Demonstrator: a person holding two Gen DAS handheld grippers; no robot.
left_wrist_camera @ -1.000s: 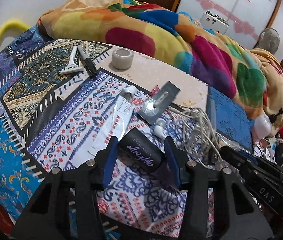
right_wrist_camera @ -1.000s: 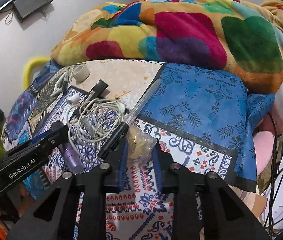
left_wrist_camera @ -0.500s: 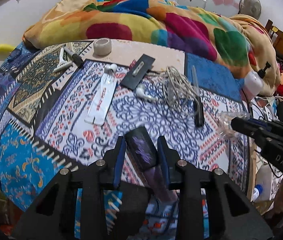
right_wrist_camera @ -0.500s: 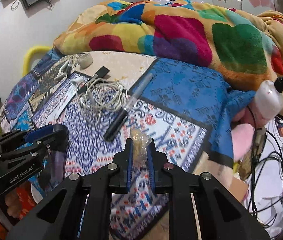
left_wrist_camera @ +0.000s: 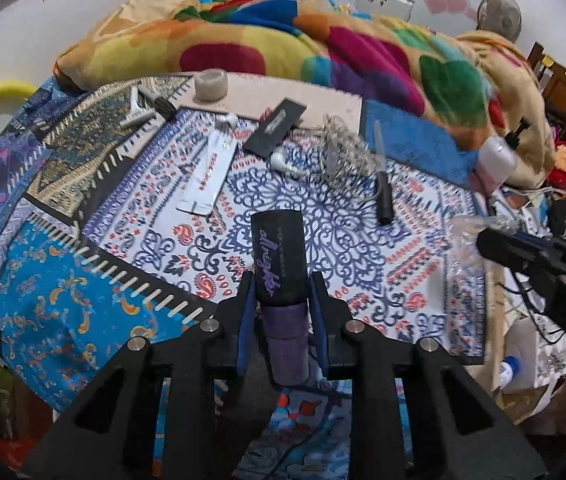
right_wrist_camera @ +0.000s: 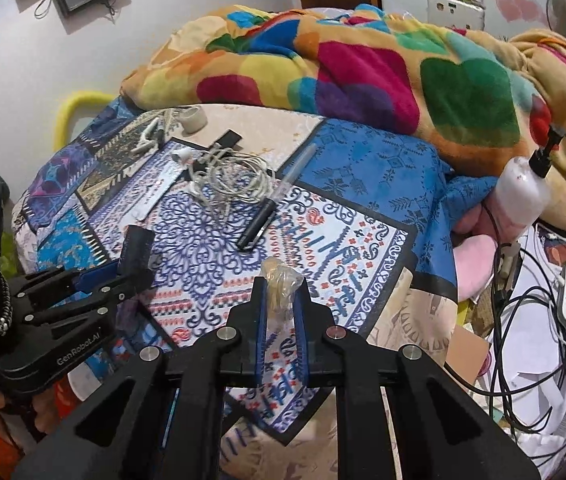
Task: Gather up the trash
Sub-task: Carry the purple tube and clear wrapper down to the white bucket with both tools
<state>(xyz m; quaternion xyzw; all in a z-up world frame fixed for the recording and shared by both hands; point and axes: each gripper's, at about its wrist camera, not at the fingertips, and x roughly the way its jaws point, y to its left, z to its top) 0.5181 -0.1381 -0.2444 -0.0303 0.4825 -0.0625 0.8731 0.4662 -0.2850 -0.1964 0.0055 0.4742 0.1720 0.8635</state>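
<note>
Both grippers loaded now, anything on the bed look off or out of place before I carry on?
Nothing damaged or spilled. The left gripper clamps the black-and-purple tube; the right gripper pinches the crumpled clear wrapper. Clutter remains on the bedspread: a tangled white cable, a black pen and a tape roll.

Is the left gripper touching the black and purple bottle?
Touching. In the left wrist view, the left gripper's blue pads clamp the bottle from both sides.

Matt black-and-purple bottle, crinkly clear, probably plastic wrapper, printed cloth bedspread, fleecy blanket.
</note>
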